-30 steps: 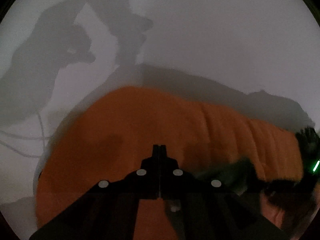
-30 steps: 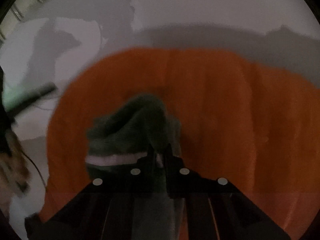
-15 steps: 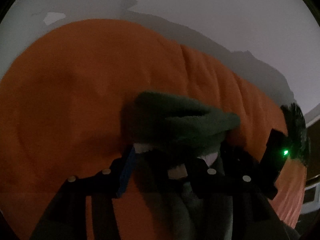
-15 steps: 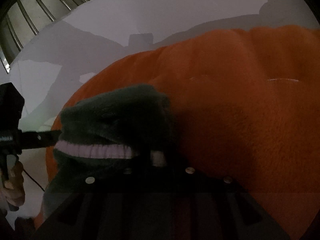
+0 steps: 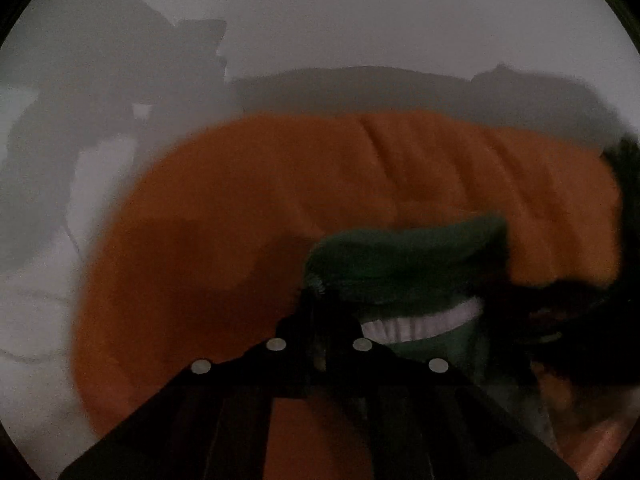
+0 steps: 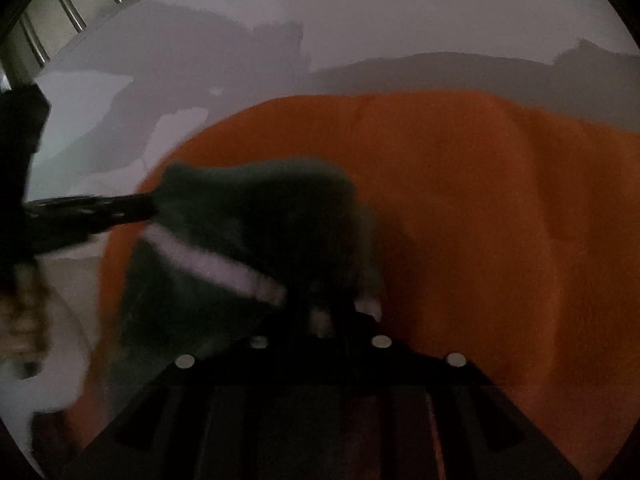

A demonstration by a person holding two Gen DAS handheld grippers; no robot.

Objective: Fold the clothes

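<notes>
Both grippers pinch the green sock (image 6: 256,216) over the orange blanket (image 6: 480,220): left gripper (image 5: 320,300) at its left end, right gripper (image 6: 320,316) at its right, sock stretched crosswise between them.

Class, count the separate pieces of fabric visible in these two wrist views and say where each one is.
2. An orange cloth lies spread over the pale surface. A dark green garment with a white band is bunched above it, gripped by both grippers. Others may be hidden underneath.

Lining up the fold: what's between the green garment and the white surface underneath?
The orange cloth lies between, spread on the white surface beneath the green garment; both wrist views show it.
</notes>
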